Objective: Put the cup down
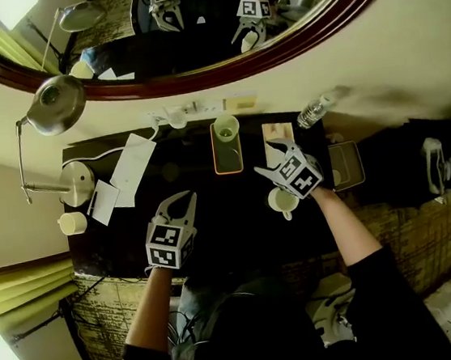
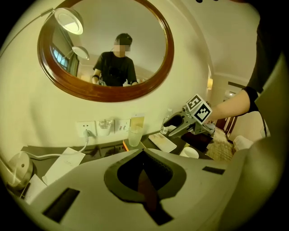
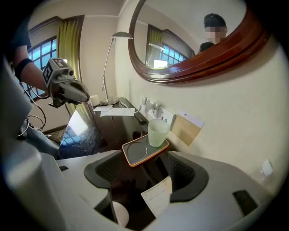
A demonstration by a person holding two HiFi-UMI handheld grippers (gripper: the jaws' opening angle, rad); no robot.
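Right tool (image 1: 274, 157) jaws apart above a white mug (image 1: 284, 201) near the surface's (image 1: 216, 233) right edge. Orange tray (image 1: 228, 165) at rear edge carries one frosted glass (image 1: 226, 128). Left tool (image 1: 185, 198) closed, empty.

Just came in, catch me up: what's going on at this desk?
A person holds a gripper in each hand over a dark desk. The right gripper is open above a white cup that sits on the desk, so the cup looks set down. The left gripper is shut and empty, hovering nearby. A glass stands on a tray beyond.
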